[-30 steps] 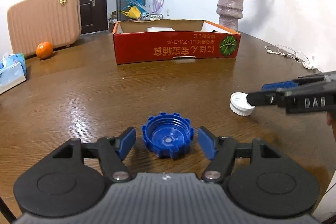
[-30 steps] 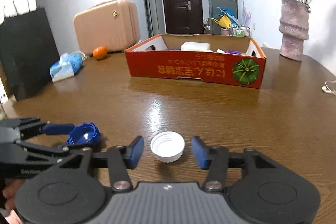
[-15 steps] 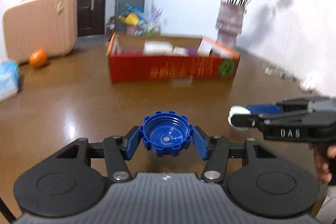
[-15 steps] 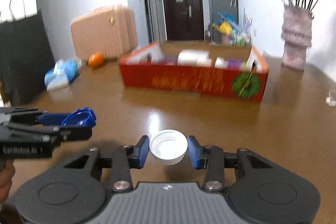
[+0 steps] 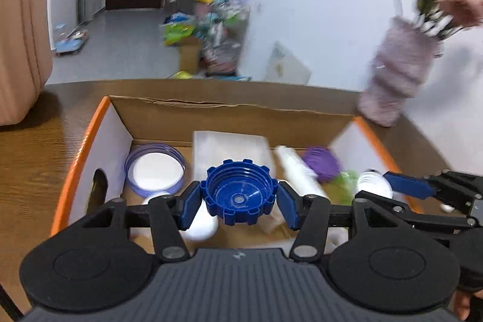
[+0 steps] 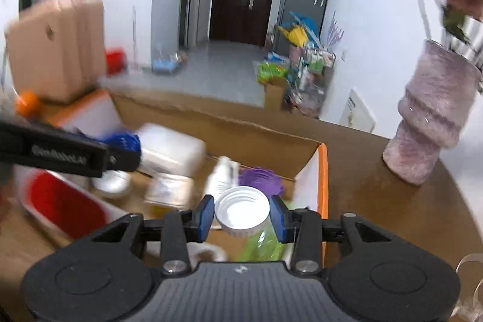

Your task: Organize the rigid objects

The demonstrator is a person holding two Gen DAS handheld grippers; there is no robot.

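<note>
I note the wooden table (image 5: 27, 171) carrying an open cardboard box (image 5: 229, 113) with orange edges, and both grippers held level above its interior. My left gripper (image 5: 238, 199) sits over the box's middle, its blue pads pressed against a blue cap (image 5: 239, 195), notched around the rim, hollow side facing the camera. My right gripper (image 6: 242, 216) is over the box's right end, near the orange corner, fingers clamped on a white cap (image 6: 242, 211) with a ribbed skirt, open side up. Box contents, in descending size: a white rectangular container (image 5: 229, 149), a clear violet-rimmed lid (image 5: 154, 169), a white bottle (image 6: 222, 175), a purple ribbed piece (image 5: 320, 163). Other items are too blurred to identify. A pink vase (image 6: 434, 122) stands on the table beside the box
</note>
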